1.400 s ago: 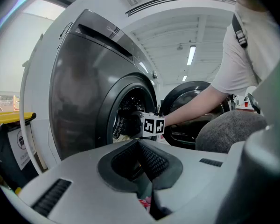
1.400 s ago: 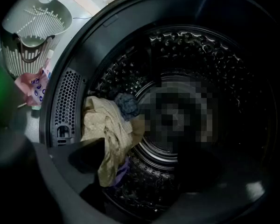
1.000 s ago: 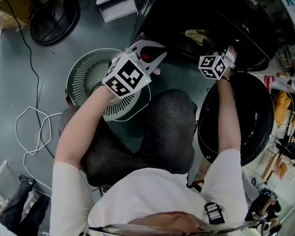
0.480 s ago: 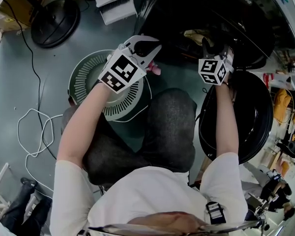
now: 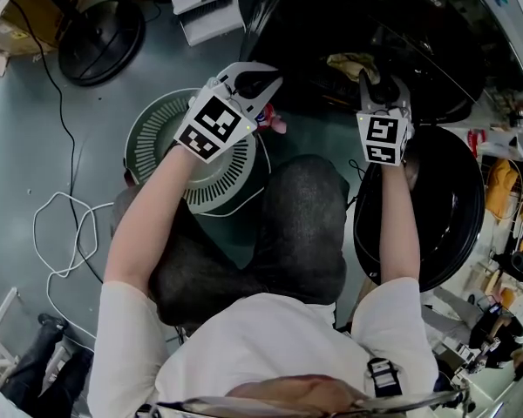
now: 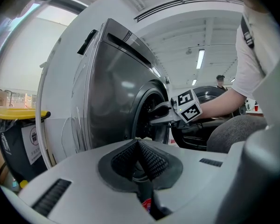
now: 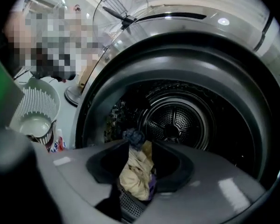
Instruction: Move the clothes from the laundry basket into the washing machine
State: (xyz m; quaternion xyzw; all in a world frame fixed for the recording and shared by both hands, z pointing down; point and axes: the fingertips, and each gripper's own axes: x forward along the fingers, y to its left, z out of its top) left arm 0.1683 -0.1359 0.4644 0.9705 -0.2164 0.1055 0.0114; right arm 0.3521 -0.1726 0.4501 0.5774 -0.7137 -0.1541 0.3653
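- Clothes are seen in two places. A small red-and-pink piece (image 5: 277, 125) hangs at the tip of the left gripper (image 5: 268, 98), just past the rim of the laundry basket (image 5: 152, 133). A cream garment (image 7: 135, 171) is bunched at the right gripper (image 5: 379, 85).
- Nothing more can be made out on the pale bottom of the basket in the right gripper view, so it is judged to be nearly emptied.
- Hardly any shift is noted in the left gripper over the last second. Its jaws are pressed together, and a scrap of red and blue cloth is pinched low in the gap.
- The right gripper has been rolled, so that its marker cube now faces the head camera squarely. It has also been lifted closer to the mouth of the washing machine (image 5: 436, 20).
- Its jaws, spread wider a second ago, are closing. The cream garment, topped by a darker blue fold, fills the space between them and is touched by both pads.
- A fresh grip on the cream garment at the lip is therefore judged to be in hand, so that it can be carried deeper. The red piece is judged to be next.
- Beyond the jaws, the perforated drum (image 7: 175, 120) is seen, dark and open. The round door (image 5: 444, 216) is swung aside at the right.
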